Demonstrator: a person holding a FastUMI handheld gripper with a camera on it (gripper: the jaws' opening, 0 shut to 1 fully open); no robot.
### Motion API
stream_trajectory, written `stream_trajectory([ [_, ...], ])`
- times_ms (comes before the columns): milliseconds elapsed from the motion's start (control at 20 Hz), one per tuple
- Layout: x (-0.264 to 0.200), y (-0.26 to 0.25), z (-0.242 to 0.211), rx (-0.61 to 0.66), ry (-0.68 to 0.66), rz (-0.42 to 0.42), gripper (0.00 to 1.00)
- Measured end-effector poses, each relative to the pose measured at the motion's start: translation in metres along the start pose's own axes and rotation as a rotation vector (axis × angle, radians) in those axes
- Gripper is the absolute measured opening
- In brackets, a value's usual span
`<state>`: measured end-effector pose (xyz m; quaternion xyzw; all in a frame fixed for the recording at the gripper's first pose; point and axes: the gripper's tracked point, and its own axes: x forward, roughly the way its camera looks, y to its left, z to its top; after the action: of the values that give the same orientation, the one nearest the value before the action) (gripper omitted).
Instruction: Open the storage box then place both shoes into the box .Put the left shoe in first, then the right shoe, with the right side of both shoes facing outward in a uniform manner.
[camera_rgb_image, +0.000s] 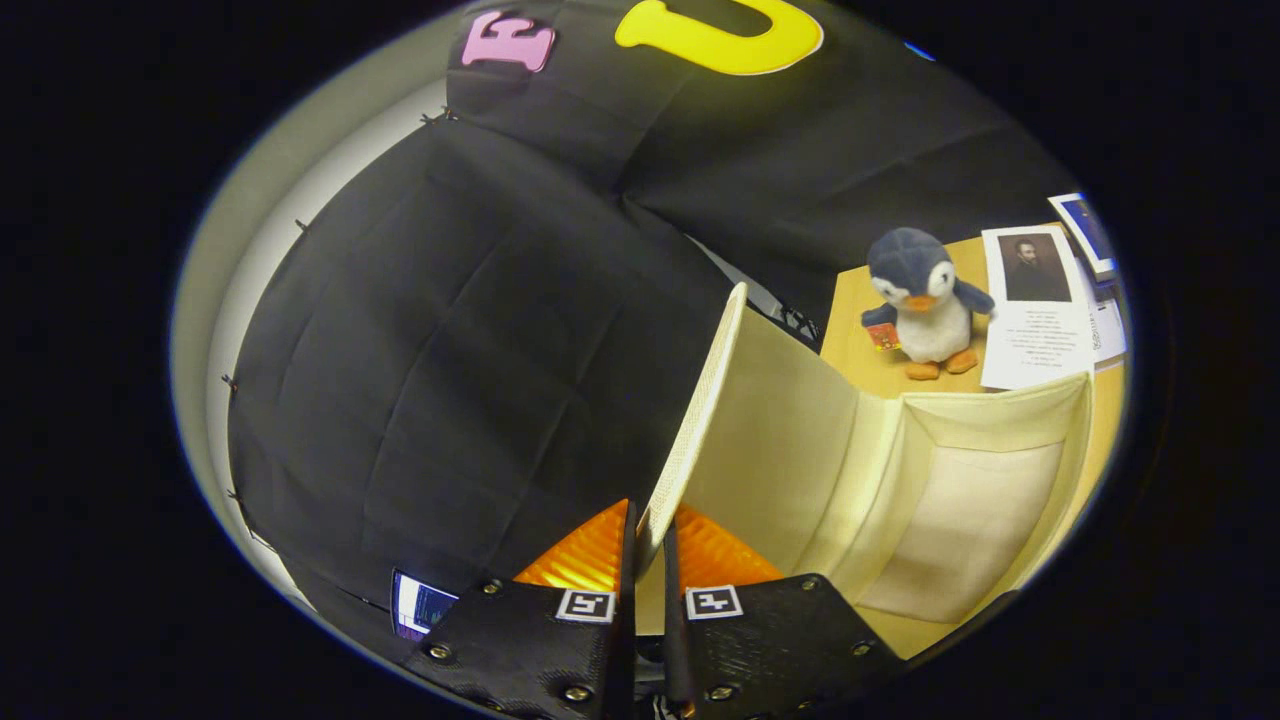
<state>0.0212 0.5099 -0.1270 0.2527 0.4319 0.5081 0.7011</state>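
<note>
The storage box (960, 500) is a cream fabric box standing open on the wooden table, its pale inside walls and floor showing. Its lid (700, 400) is lifted upright, seen edge-on, rising from between my fingers. My gripper (648, 540) is shut on the lid's near edge, both fingers pressing its thin woven rim. The box's inside holds nothing that I can see.
A plush penguin (920, 300) stands on the wooden table (850, 340) just beyond the box, next to a printed sheet with a portrait (1035, 310). The black cloth wall rises to the left of the lid. A small lit screen (420, 605) shows low beside my left finger.
</note>
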Motion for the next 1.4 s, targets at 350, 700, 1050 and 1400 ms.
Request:
stream_trajectory([
  [350,0.025,0.005,0.0,-0.096,-0.015,-0.045,0.57],
  [700,-0.023,-0.024,0.015,-0.103,-0.047,-0.156,0.96],
  [1050,-0.102,-0.062,0.021,-0.074,-0.111,-0.196,0.96],
  [1400,-0.183,-0.118,0.011,-0.138,-0.173,-0.31,0.96],
])
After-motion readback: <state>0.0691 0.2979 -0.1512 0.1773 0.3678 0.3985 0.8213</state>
